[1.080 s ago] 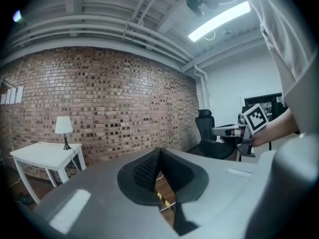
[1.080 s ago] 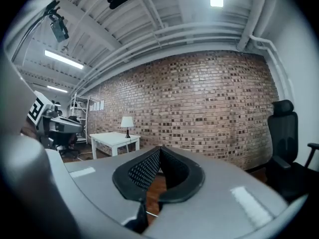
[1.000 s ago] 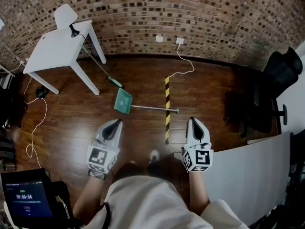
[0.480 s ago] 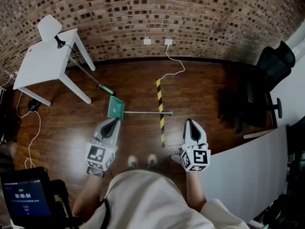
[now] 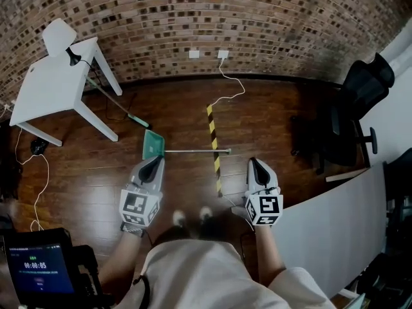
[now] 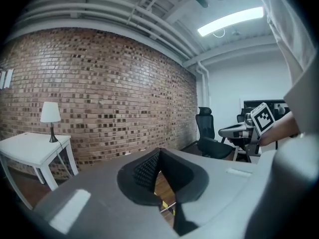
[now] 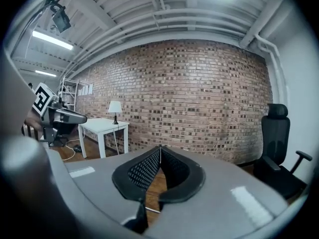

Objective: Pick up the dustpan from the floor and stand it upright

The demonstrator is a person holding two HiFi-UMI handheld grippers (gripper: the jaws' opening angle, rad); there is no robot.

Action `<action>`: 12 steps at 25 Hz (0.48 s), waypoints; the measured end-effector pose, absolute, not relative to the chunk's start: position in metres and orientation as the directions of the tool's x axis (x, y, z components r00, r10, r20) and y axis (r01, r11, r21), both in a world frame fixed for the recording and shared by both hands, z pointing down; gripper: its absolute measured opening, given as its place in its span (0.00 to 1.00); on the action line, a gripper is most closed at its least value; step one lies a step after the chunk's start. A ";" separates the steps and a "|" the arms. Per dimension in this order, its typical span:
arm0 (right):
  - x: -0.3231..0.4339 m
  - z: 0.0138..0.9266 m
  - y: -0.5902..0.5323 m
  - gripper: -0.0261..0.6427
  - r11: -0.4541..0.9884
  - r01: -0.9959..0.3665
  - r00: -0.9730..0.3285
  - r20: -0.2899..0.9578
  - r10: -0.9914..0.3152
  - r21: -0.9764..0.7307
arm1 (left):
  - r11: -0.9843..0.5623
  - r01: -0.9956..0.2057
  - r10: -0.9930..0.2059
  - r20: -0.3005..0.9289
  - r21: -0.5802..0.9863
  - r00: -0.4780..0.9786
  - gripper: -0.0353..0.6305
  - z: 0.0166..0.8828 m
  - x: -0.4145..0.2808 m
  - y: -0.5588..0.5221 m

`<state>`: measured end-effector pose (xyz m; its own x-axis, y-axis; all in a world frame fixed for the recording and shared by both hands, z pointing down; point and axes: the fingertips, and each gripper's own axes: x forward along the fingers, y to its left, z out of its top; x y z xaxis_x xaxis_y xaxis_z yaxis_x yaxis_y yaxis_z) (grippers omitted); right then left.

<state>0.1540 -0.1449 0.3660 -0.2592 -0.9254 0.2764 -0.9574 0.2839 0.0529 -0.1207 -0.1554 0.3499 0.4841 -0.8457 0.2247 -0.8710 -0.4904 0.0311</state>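
White table and its lamp sit well to the left of the yellow-and-black floor tape. A long-handled tool with a green head leans down from that table toward the tape. Neither matters to me except as a marker of how far I have walked: a second ago both sat further right in the head view.

The green dustpan still lies flat on the wood floor, untouched. Its pan is just left of the tape and its metal handle runs right, crossing the tape. It has drawn in toward my grippers over the last second, so the approach is nearly done.

My left gripper is left of the tape, its tip just short of the pan, jaws clenched on nothing. Across the tape my right gripper is also clenched and empty, not far from the handle's free end. The black office chair stands far right of the tape.

No grasp has begun. I judge that a gripper must come lower and open before it can take the handle, and only then can the dustpan be stood up.
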 end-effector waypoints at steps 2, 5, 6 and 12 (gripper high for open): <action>0.155 0.380 -0.153 0.07 0.274 -0.959 -0.243 0.283 -0.928 0.075 | -0.507 -0.861 -0.835 0.228 0.034 0.501 0.05 0.358 -0.121 -0.166; 0.155 0.410 -0.166 0.09 0.275 -0.954 -0.228 0.305 -0.925 0.120 | -0.531 -0.846 -0.813 0.251 0.054 0.526 0.05 0.377 -0.116 -0.183; 0.156 0.422 -0.171 0.10 0.274 -0.954 -0.226 0.315 -0.922 0.119 | -0.537 -0.842 -0.806 0.259 0.061 0.533 0.05 0.384 -0.113 -0.190; 0.177 0.493 -0.224 0.14 0.256 -0.962 -0.204 0.364 -0.909 0.099 | -0.569 -0.819 -0.777 0.276 0.078 0.566 0.05 0.427 -0.080 -0.250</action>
